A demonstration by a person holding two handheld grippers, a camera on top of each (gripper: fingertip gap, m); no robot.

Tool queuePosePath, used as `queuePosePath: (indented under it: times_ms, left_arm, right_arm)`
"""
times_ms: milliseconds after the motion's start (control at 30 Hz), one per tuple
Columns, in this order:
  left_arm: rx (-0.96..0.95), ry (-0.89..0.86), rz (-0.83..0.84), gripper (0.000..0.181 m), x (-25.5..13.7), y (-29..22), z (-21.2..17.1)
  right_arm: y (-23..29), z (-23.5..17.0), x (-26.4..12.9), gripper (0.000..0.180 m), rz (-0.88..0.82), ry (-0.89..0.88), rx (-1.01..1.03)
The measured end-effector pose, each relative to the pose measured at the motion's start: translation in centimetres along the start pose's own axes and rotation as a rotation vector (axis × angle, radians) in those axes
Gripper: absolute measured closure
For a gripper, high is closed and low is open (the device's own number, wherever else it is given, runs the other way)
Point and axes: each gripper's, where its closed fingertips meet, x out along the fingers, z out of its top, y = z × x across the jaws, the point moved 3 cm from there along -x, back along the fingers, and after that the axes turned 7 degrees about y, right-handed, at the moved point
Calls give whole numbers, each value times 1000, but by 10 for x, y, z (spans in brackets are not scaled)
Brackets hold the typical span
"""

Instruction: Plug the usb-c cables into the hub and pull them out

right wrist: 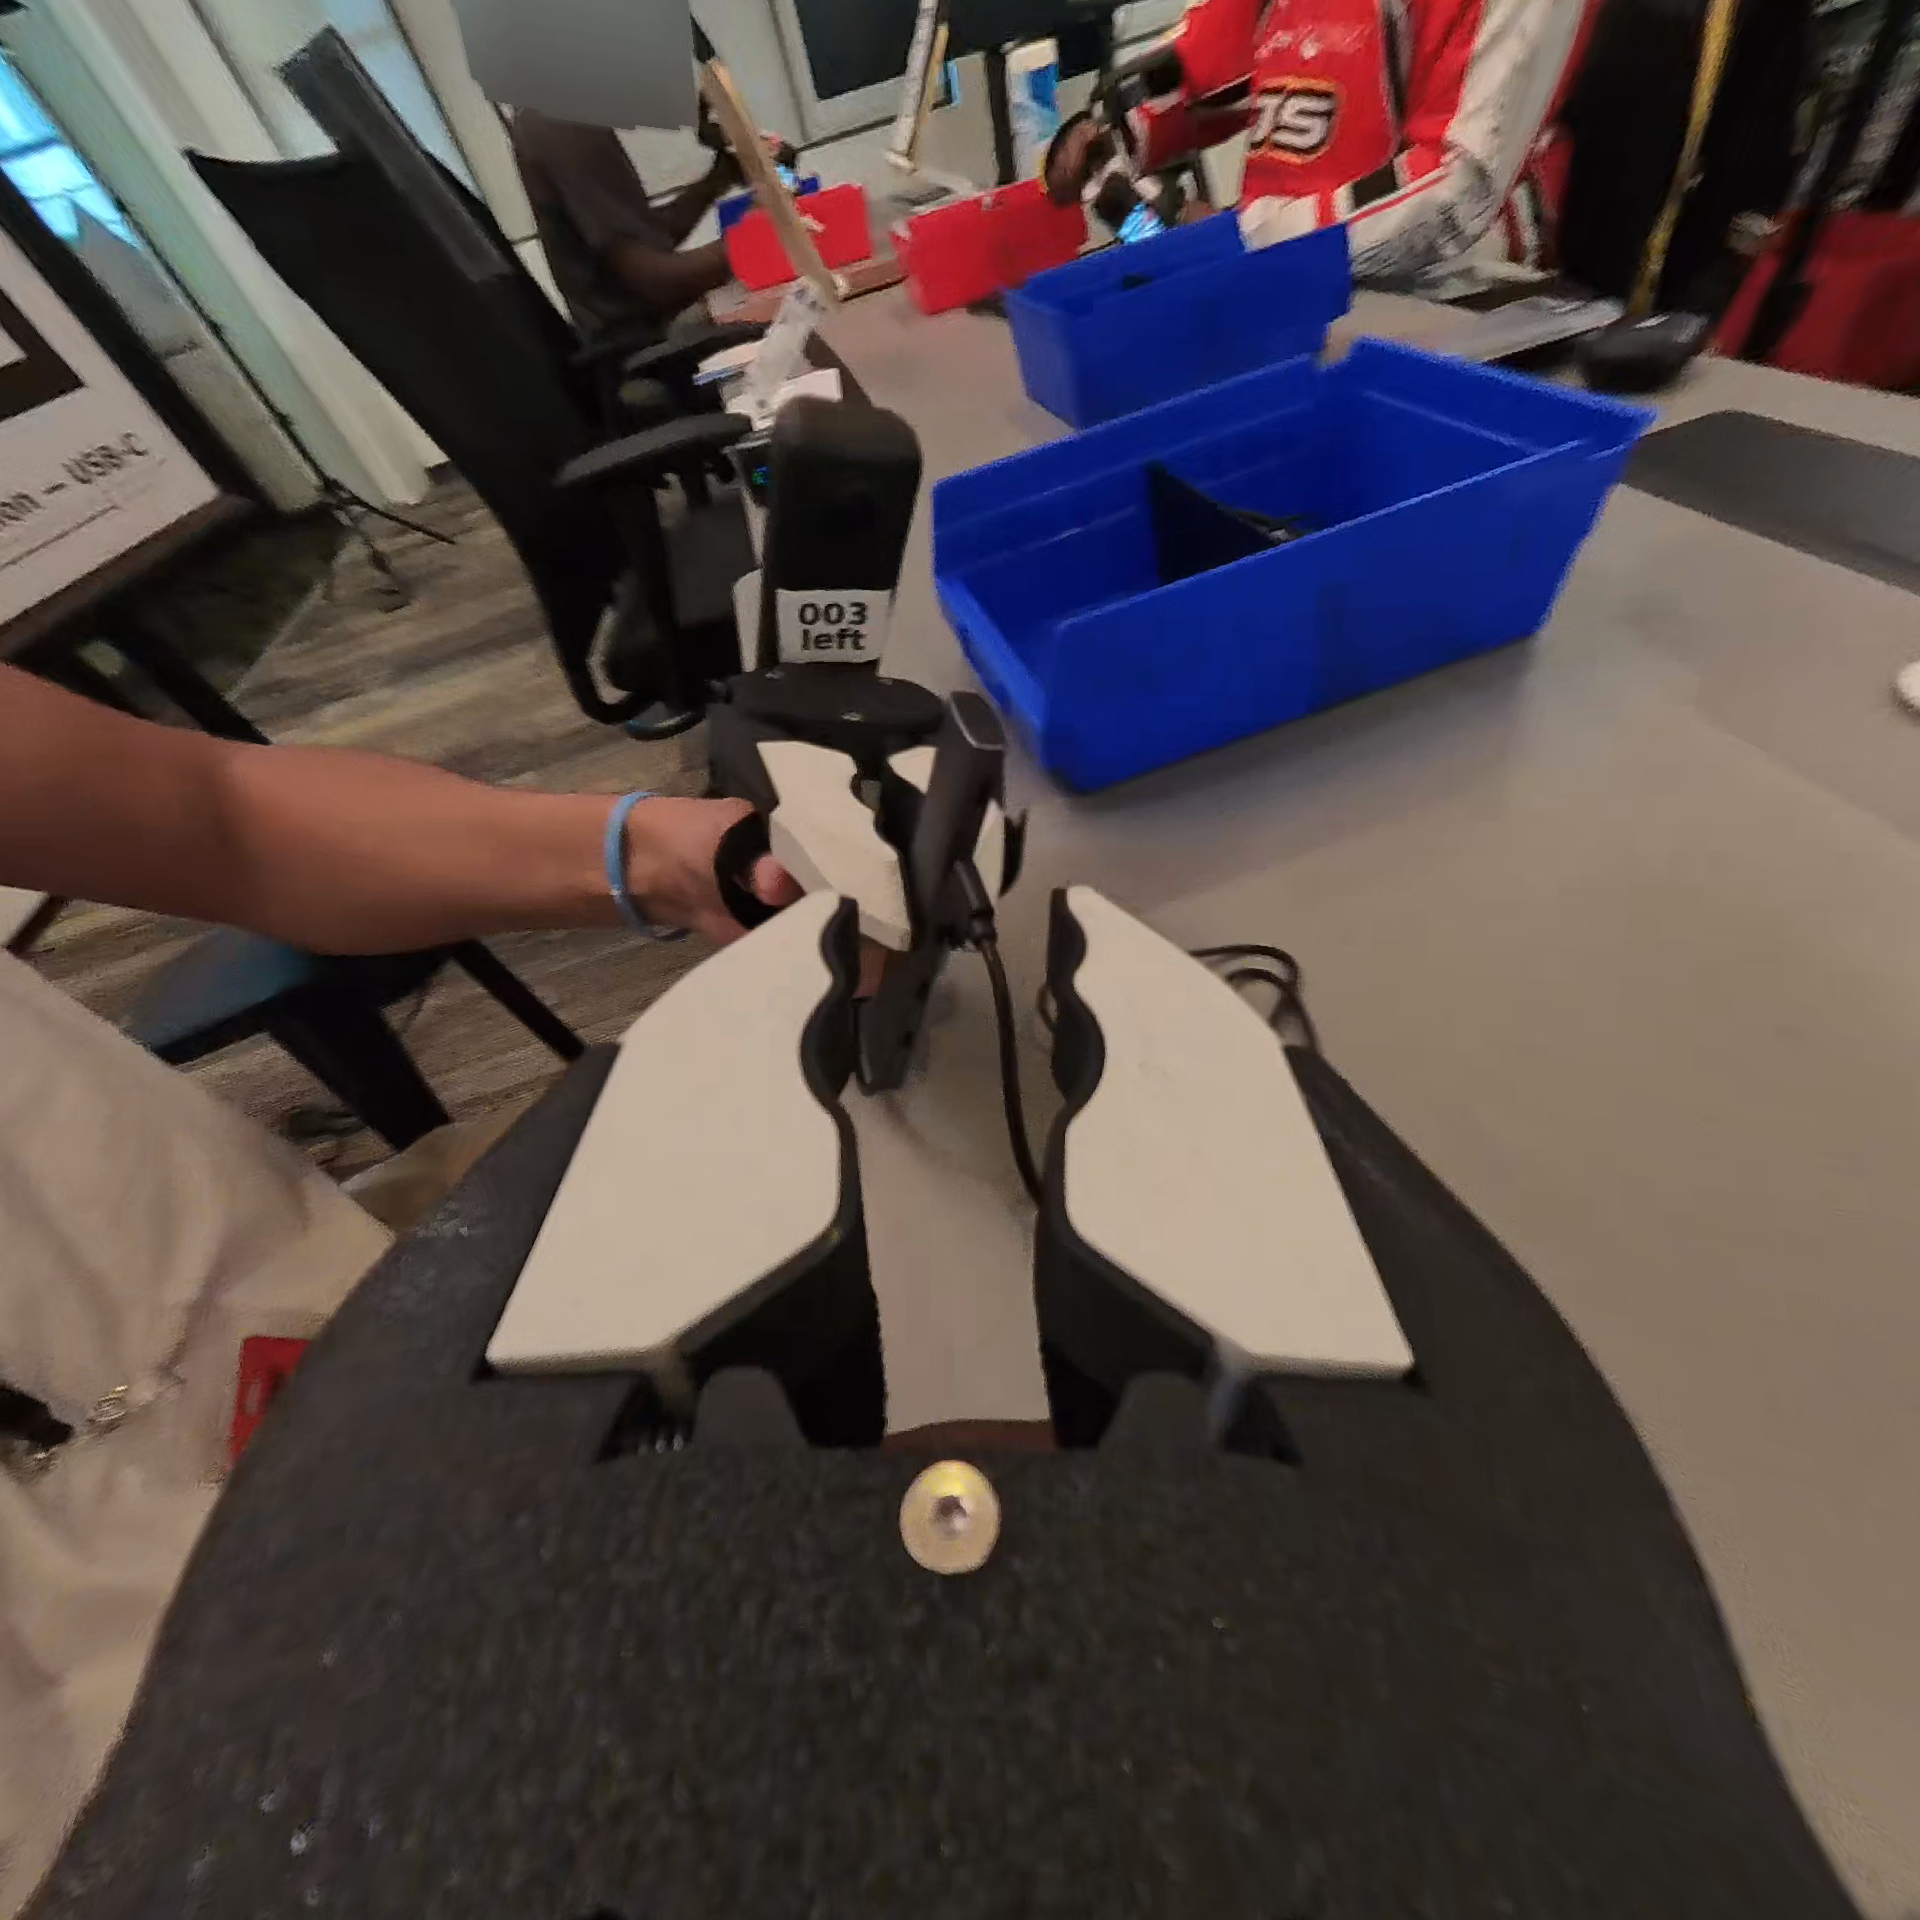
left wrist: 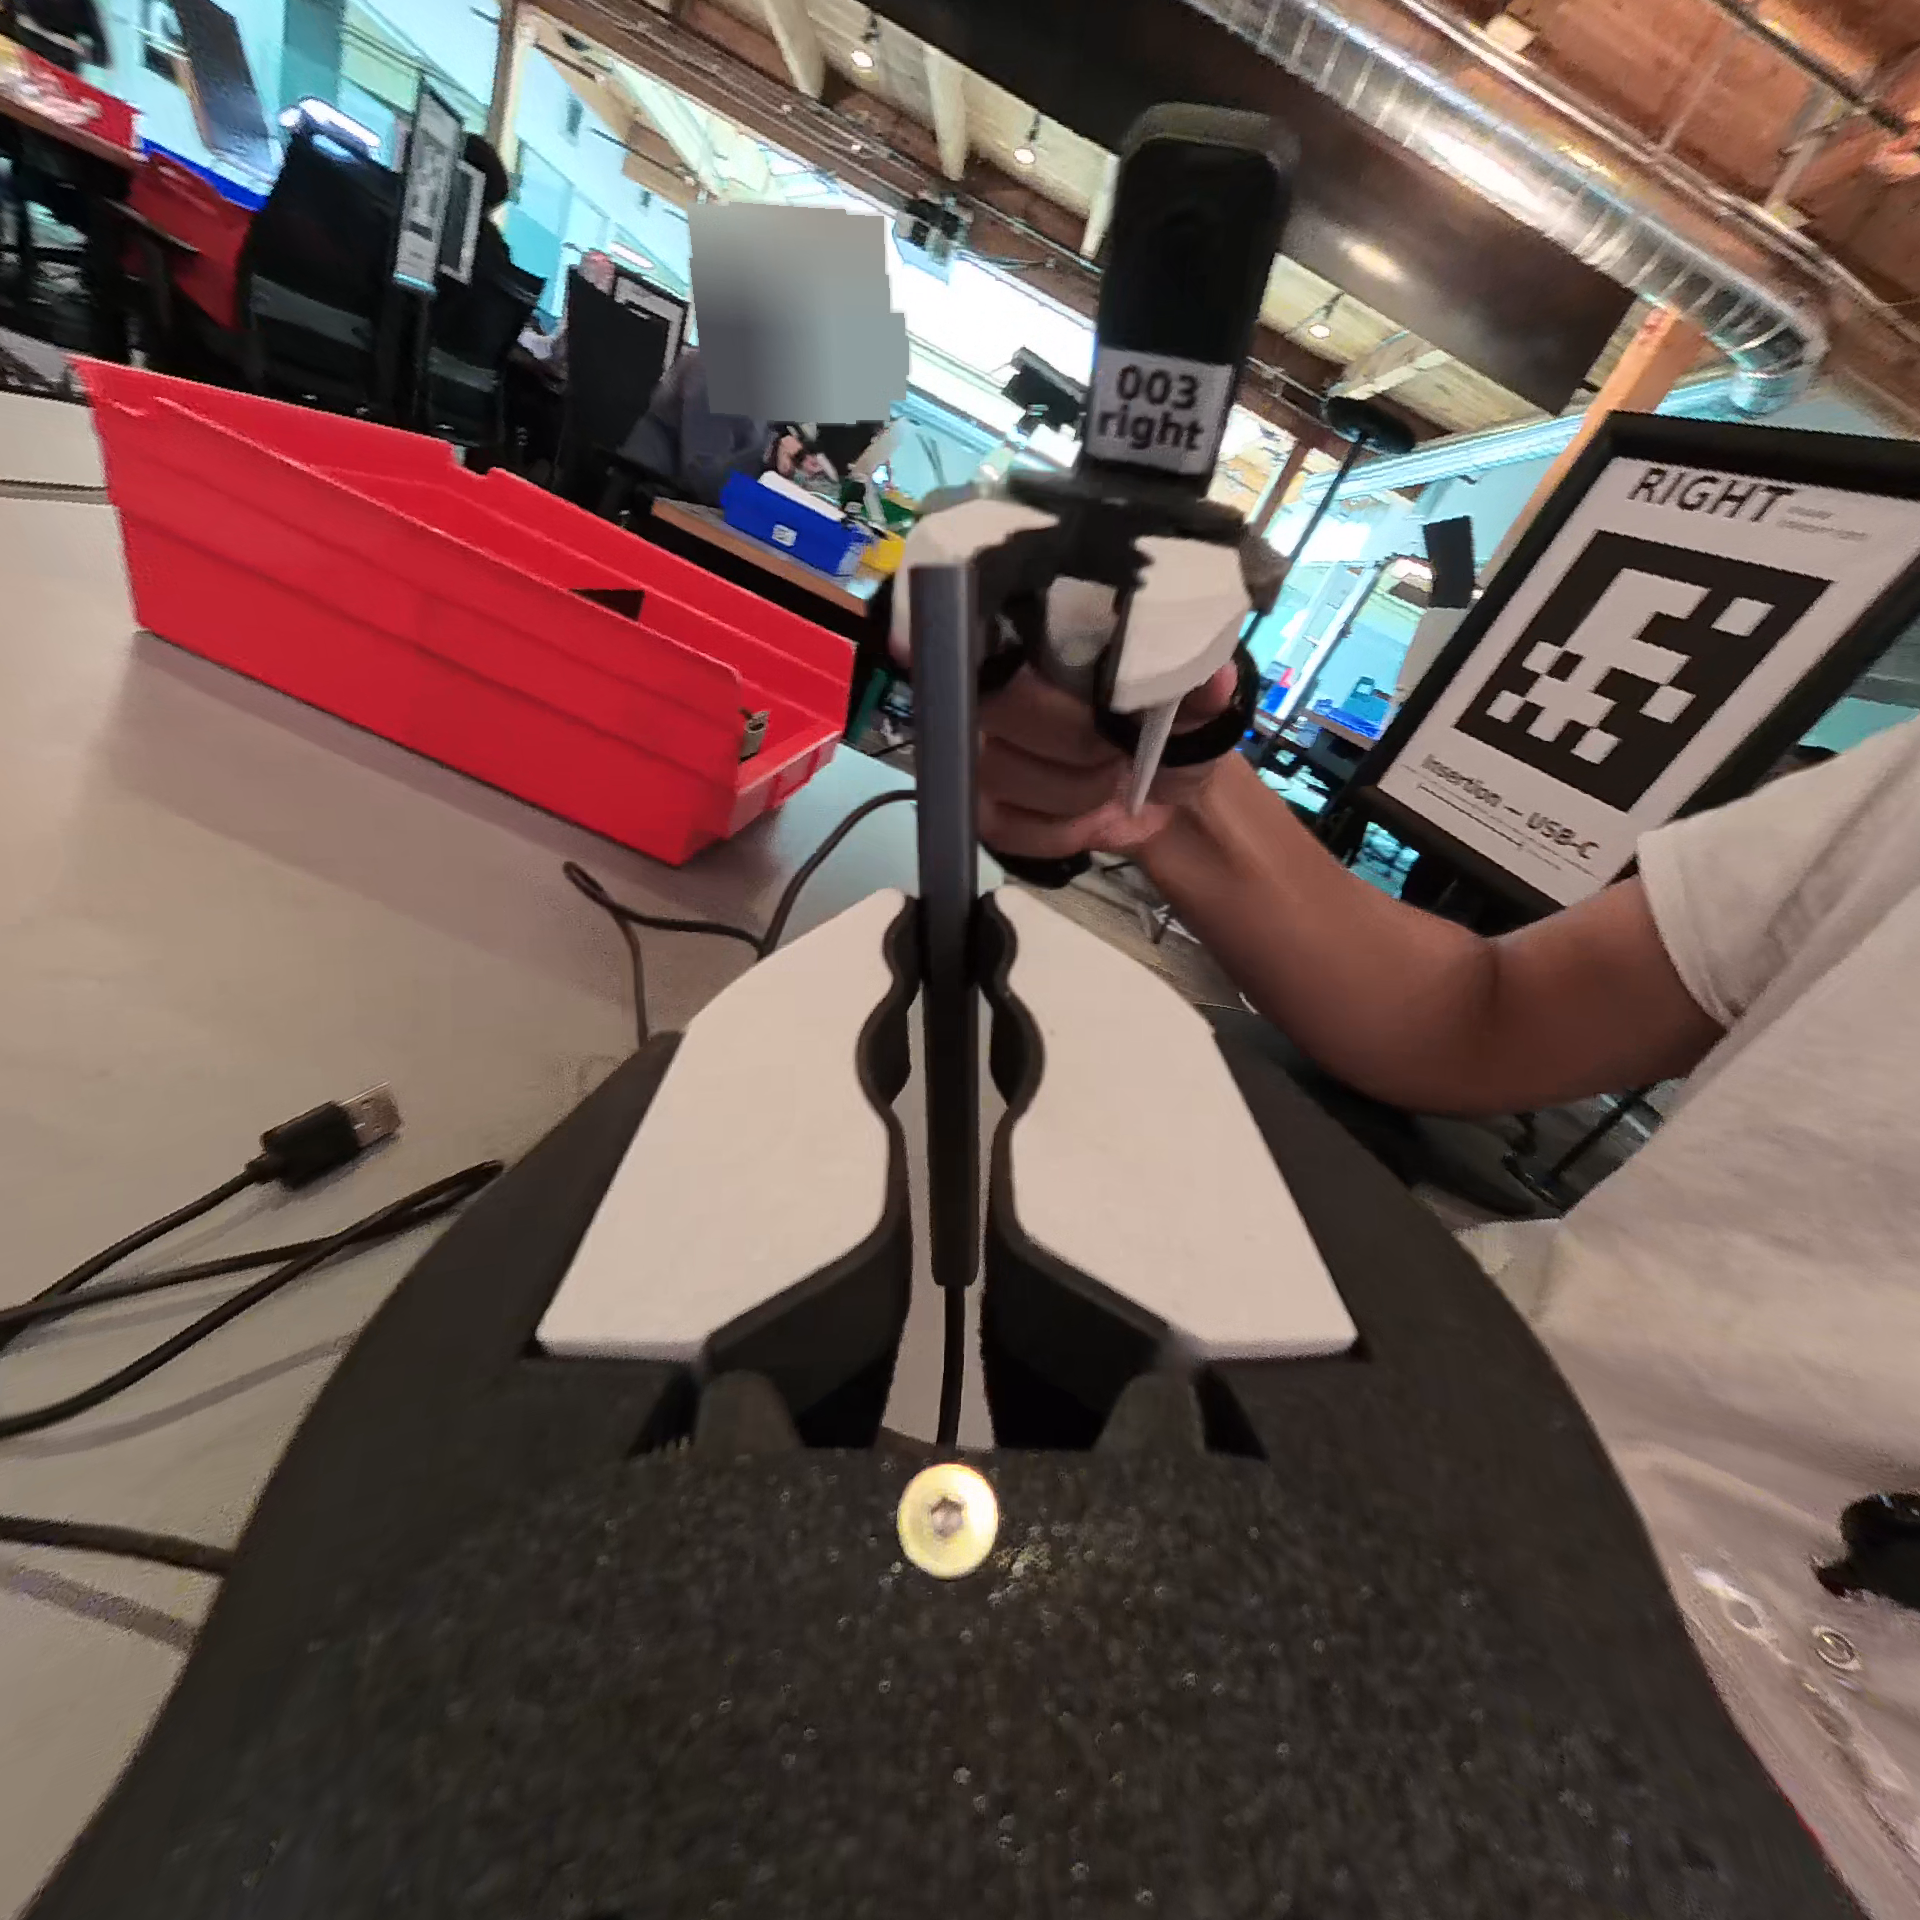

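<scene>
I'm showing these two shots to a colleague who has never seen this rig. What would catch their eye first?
Probably the slim dark grey hub, clamped upright between the left gripper fingers at the centre of the left wrist view, its cable trailing back. In the right wrist view the right gripper sits open just before that hub. Next, the bright bins: a red bin to the left on the grey table, a blue bin to the right.

Two hand-held grippers face each other.
The left gripper [left wrist: 948,935] has its fingers pressed together on a thin dark bar, while the right gripper [right wrist: 951,935] is parted (a clear gap between its fingers); each forearm reaches in bare.
</scene>
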Motion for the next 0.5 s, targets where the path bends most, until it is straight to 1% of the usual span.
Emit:
queuePosePath:
  times_ms: [133,200,233,367,433,500]
  left_arm:
    - [7,6,-43,171,4,-7,-2]
    - [6,10,-47,171,5,-8,-3]
    - [8,11,-41,171,5,-7,-3]
    - [51,55,10,170,6,-4,-6]
    - [76,19,20,170,3,-6,0]
    - [80,25,13,170,3,-7,0]
  right_arm:
    - [4,-11,22,151,48,35,30]
    - [3,-15,25,171,44,24,33]
    - [3,-15,25,173,53,16,38]
    - [4,-23,26,174,82,42,47]
    - [7,-30,29,174,88,94,23]
    - [8,-32,31,175,82,109,12]
